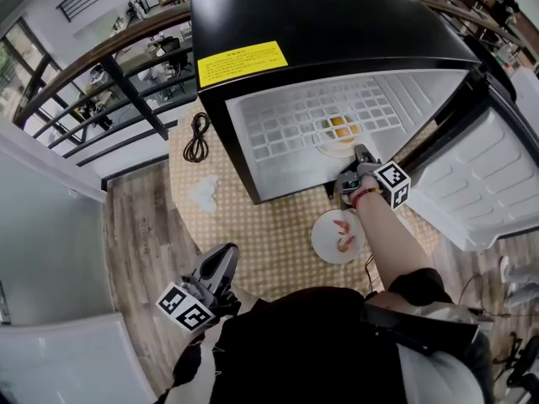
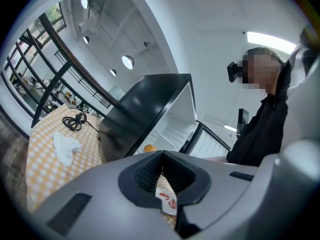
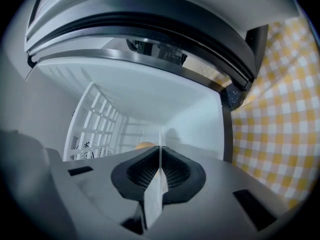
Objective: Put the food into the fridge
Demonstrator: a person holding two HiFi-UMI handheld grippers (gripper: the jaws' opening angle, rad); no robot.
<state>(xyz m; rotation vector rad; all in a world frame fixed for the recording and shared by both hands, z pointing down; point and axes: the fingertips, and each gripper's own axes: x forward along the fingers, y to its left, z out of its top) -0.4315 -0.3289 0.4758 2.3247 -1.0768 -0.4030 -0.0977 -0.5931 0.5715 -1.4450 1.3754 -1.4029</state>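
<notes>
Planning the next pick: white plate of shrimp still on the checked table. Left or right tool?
Right, probably: the right tool, shut on the white plate of orange food, has the white plate of shrimp lying just beside it. The left tool, shut, is far back.

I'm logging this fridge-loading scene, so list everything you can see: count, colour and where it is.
fridge: one, black with a white inside, on the table
door: one, white inside, swung open at the right
label: one, yellow, on the fridge top
plate of orange food: one, white, on the wire shelf inside the fridge
plate of pink food: one, white, on the tablecloth in front of the fridge
tablecloth: one, yellow and white check, over the table
cloth: one, white, crumpled, left of the fridge
cable: one, black, coiled, left of the fridge
right claw: one, grey, shut on the fridge plate's rim
left claw: one, grey, shut, empty, held low
</notes>
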